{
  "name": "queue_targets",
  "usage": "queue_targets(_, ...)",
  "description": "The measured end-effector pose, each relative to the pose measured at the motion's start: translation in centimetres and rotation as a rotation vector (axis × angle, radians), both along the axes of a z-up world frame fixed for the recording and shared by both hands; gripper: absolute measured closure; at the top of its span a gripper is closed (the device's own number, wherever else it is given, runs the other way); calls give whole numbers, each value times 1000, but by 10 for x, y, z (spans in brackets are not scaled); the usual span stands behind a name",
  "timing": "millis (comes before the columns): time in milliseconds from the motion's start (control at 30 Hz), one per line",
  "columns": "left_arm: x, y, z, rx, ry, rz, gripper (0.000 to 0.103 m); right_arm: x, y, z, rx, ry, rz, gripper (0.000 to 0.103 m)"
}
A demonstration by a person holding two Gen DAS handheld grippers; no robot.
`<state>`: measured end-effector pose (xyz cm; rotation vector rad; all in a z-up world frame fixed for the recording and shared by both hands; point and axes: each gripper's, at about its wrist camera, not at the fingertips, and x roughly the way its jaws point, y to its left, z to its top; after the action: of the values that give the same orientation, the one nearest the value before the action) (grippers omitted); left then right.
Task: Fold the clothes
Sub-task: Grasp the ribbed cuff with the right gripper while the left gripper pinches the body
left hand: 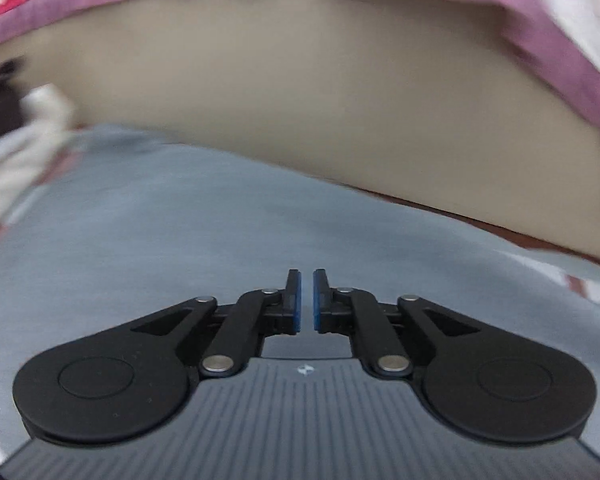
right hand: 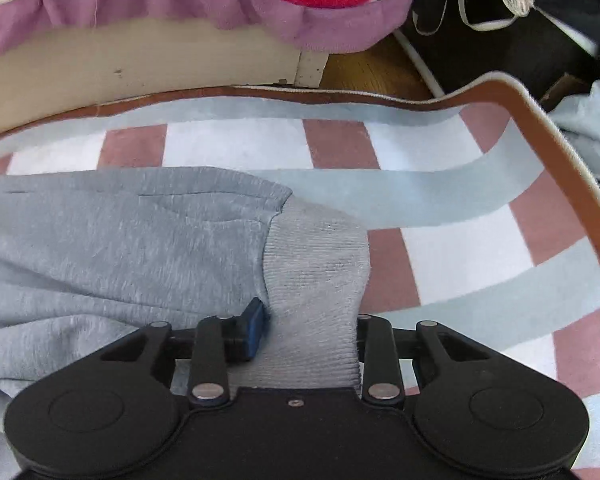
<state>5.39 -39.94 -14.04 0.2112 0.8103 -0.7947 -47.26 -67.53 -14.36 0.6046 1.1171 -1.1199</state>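
Ribbed cuff (right hand: 320,280) fills the centre-bottom of the right wrist view, lying between the fingers of the right gripper (right hand: 312,332). One blue pad (right hand: 256,322) presses its left edge; the other finger is hidden under the knit, so the right gripper reads as pinching the cuff. The cuff belongs to a grey fleece sweatshirt (right hand: 112,248) spread across the left half of that frame, lying on a checked rug (right hand: 460,248).

Left gripper (left hand: 307,300): pads drawn near together with a narrow gap visible, nothing between them. It hangs over the same grey cloth, which covers the lower half of the blurred left wrist view.

Judgement: a sleeve is in hand, either being drawn across the body or being laid out flat; the frames fit both. To do it well, keep the pinch on the dense rib, not the loose fleece, so the sleeve travels without stretching, and keep the seam line straight.

Materials: fleece is soft, napped, creased in shallow folds; cuff is finely ribbed and springy. Rug is short pile, pink and white squares, pale blue bands, brown binding. Upper frame: a purple-frilled bed cover (right hand: 220,12) over a beige base.
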Motion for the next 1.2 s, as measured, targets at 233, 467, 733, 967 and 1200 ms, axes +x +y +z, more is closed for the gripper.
queue_targets(233, -75, -78, 5, 12, -45, -198, 59, -48, -15, 16, -29, -419, -226, 45)
queue_targets(467, -81, -123, -12, 60, -29, -206, 45, -90, -53, -29, 103, -890, -517, 29)
queue_targets(733, -64, -111, -23, 115, -122, -138, 103, -21, -48, 5, -332, -777, -98, 94)
queue_targets(967, -5, -43, -5, 38, -202, 102, 96, -8, -65, -14, -472, -644, -221, 96)
queue_targets(1200, 70, 45, -20, 199, -186, 342, 60, 25, -75, -44, -391, -468, -235, 90)
